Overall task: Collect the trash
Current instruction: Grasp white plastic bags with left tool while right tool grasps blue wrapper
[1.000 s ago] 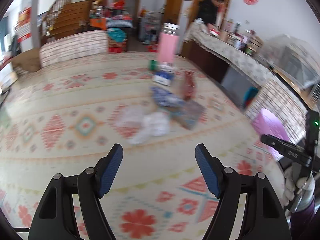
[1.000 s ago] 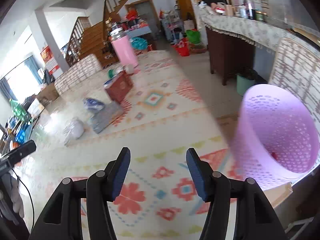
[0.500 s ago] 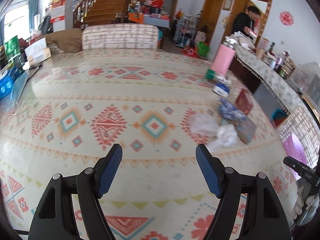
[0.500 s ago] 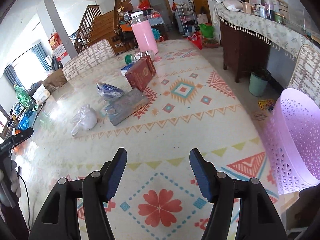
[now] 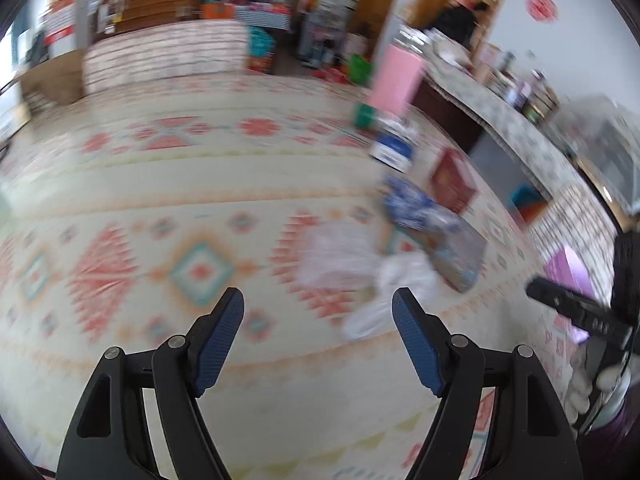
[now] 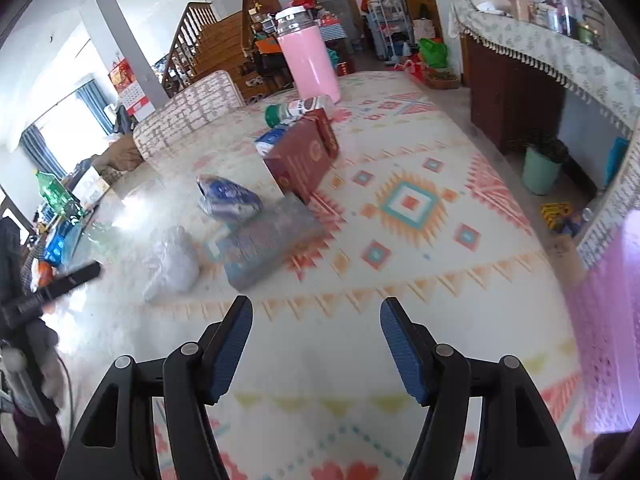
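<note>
Both my claws stand with jaws spread wide and nothing between the pads. My right gripper [image 6: 316, 338] hovers over the patterned tablecloth [image 6: 408, 280]. From it, the trash lies at eleven o'clock: a white crumpled bag [image 6: 172, 262] nearest, touching or just beside a flat grey packet [image 6: 272, 240]; a blue wrapper [image 6: 228, 200] beyond that; a dark red box [image 6: 302, 158] upright at twelve o'clock. A pink tumbler [image 6: 310, 62] stands at the far end. A lilac basket [image 6: 604, 320] sits at three o'clock, off the table edge. My left gripper [image 5: 318, 330] view is motion-blurred; the white bag [image 5: 394, 288] lies at one o'clock, near the right pad.
</note>
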{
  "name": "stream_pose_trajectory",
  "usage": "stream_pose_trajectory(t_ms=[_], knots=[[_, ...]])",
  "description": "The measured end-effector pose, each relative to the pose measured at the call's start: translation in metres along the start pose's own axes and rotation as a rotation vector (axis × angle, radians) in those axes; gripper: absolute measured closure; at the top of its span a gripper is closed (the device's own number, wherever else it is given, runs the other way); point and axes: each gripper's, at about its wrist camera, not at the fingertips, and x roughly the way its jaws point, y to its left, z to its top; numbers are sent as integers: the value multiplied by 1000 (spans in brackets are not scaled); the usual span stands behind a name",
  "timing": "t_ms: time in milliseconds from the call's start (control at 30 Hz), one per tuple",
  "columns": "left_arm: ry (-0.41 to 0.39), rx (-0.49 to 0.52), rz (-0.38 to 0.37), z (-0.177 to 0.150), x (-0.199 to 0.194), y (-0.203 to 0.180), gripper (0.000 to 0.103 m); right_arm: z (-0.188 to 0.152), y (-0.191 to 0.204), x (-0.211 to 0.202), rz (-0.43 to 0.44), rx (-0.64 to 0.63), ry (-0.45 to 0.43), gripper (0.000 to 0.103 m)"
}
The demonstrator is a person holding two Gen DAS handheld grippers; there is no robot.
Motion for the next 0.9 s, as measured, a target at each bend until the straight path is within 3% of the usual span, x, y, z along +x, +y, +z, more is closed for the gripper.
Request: stream_pose_trajectory(t_ms=[167,300,433,500,533,633,767,900], knots=[[34,110,-62,10,34,-40,25,14,2,13,27,-1,-1,31],[48,169,-36,13,54,-55,21,22,1,18,46,8,-7,31],[102,162,-10,11,68,-56,22,34,-2,25,52,12,-15,29],[116,178,45,8,68,-59,44,40,1,28,61,5,-16,29],[121,185,63,6,66,-61,63,44,4,30,67,-3,-16,29],[145,117,52,1,55,-52,65,53,20,37,92,-48,-11,29],[119,23,61,-12,32,-33,66,62,51,50,125,-150,-1,29],[69,-21,62,-17,13,-16,65,74,85,79,84,-262,32,25]])
